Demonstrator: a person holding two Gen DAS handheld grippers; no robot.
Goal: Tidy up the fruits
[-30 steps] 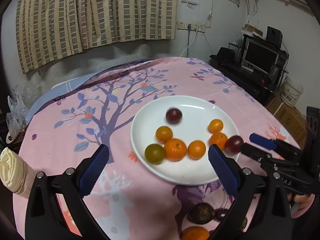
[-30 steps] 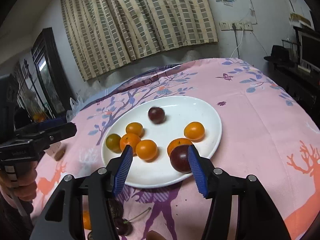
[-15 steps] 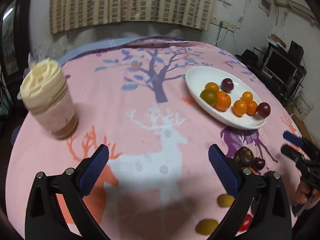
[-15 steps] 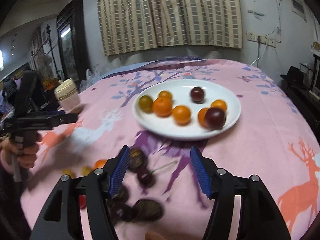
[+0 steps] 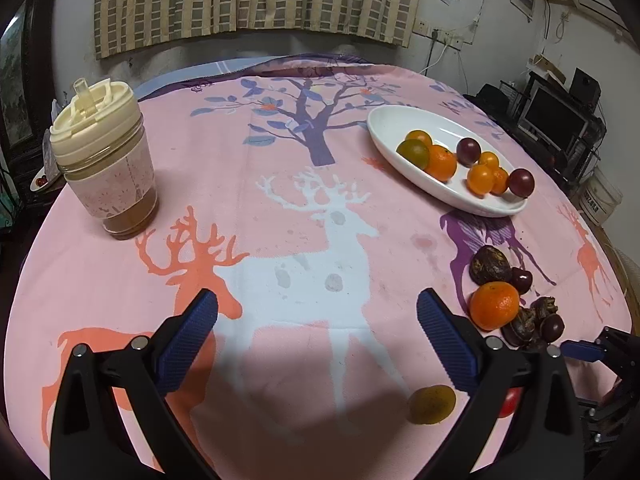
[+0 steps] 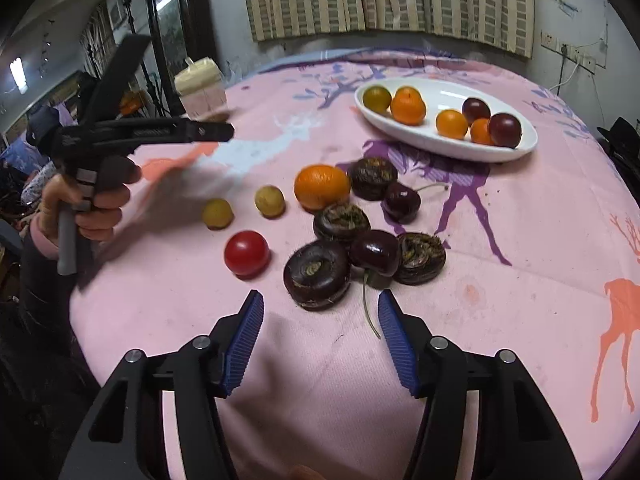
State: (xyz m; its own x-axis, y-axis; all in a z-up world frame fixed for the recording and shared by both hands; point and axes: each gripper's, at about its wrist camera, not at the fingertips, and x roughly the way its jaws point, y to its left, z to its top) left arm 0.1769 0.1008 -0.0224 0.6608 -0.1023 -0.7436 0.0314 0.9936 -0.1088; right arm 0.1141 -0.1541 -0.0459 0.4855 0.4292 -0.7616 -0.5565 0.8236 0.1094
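A white oval plate (image 6: pixel 516 148) holds several small orange, green and dark purple fruits; it also shows in the left wrist view (image 5: pixel 384 128). Loose on the pink cloth lie an orange (image 6: pixel 322 187), a red tomato (image 6: pixel 246 252), two yellow fruits (image 6: pixel 270 200), dark cherries (image 6: pixel 374 252) and brown water chestnuts (image 6: pixel 317 274). My right gripper (image 6: pixel 320 340) is open and empty, just short of the nearest chestnut. My left gripper (image 5: pixel 316 344) is open and empty over bare cloth, left of the loose orange (image 5: pixel 495 305). The left gripper also shows in the right wrist view (image 6: pixel 208 132).
A jar with a cream lid (image 5: pixel 104 160) stands at the left of the round table. A desk with a monitor (image 5: pixel 556 116) and a white bucket (image 5: pixel 604 200) stand beyond the table's right edge. The cloth's near edge lies close below both grippers.
Both grippers have pulled back from the plate toward the near side of the table. The loose fruits have come into view before the right gripper. The plum stays on the plate.
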